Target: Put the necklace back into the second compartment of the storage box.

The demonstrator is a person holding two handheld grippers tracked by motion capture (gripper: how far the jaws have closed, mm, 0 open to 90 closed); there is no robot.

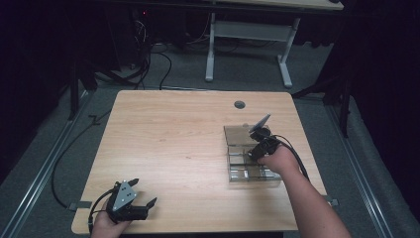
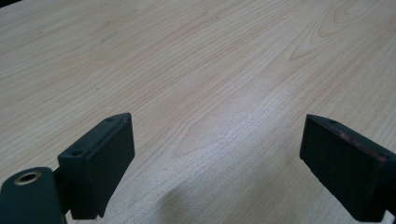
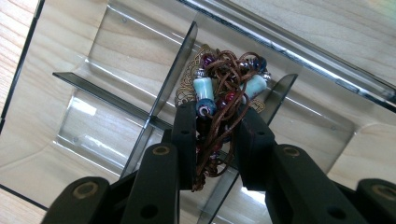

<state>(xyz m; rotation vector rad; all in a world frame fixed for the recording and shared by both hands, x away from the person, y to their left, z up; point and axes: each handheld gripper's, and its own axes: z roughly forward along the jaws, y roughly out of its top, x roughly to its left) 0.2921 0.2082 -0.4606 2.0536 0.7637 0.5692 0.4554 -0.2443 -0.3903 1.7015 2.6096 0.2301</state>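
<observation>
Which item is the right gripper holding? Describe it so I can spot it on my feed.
Start at the wooden table and find the clear divided organiser on its right side, where the right gripper reaches in. Between its jaws is a bundle of brown cord strung with beads. Pale turquoise tube beads and dark red and purple round ones set it apart from the bare compartments around it.

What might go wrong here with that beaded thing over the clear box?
The right gripper pinches a tangled beaded cord bracelet above the clear divided box. Loose cord loops may snag on a divider or land across two compartments. The cord might also cling to the pads on release.
</observation>
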